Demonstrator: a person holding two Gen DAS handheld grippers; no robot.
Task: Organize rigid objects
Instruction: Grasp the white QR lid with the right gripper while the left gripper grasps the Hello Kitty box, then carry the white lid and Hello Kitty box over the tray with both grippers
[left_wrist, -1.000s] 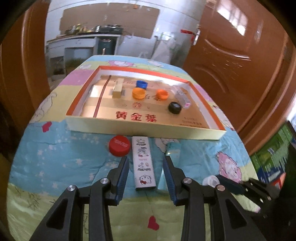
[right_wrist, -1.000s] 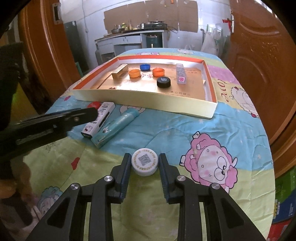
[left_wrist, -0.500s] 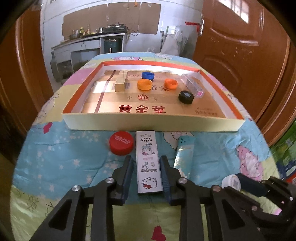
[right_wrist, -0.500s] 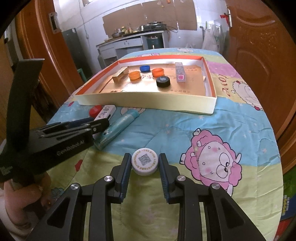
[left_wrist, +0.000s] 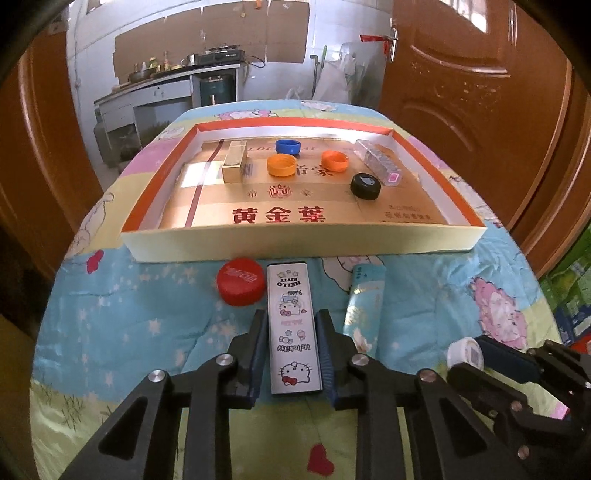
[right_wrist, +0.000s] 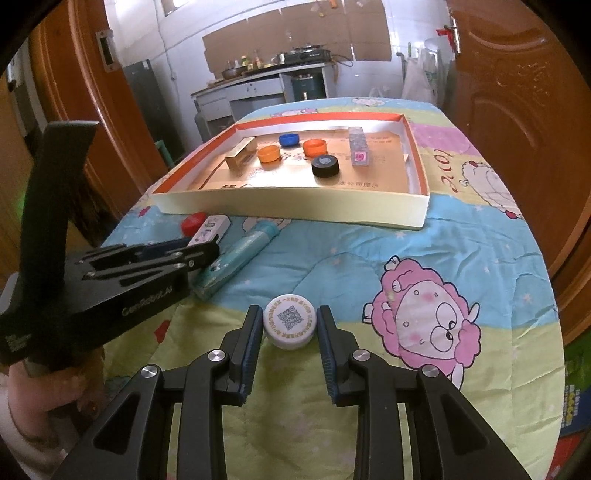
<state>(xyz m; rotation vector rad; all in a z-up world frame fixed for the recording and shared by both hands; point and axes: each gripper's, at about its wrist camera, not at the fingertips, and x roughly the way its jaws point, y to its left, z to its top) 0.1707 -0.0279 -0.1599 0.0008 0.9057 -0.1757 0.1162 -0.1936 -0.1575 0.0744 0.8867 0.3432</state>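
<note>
Pickup step: just before the tray (left_wrist: 303, 243), the left gripper (left_wrist: 291, 350) clamps the Hello Kitty box (left_wrist: 293, 325) and the right gripper (right_wrist: 290, 328) pinches the white cap (right_wrist: 290, 319); next, lift both into it.

Cartoon quilt (left_wrist: 147, 317): tray (left_wrist: 295, 243), red cap (left_wrist: 241, 281), teal tube (left_wrist: 364, 306).

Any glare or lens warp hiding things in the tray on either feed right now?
Left wrist: a bright glare patch washes out the tray floor beside the gold box; fisheye bows the tray edges and darkens the corners. Right wrist: same bowing, no strong glare on the tray; the white cap between the right tongs is sharp.
</note>
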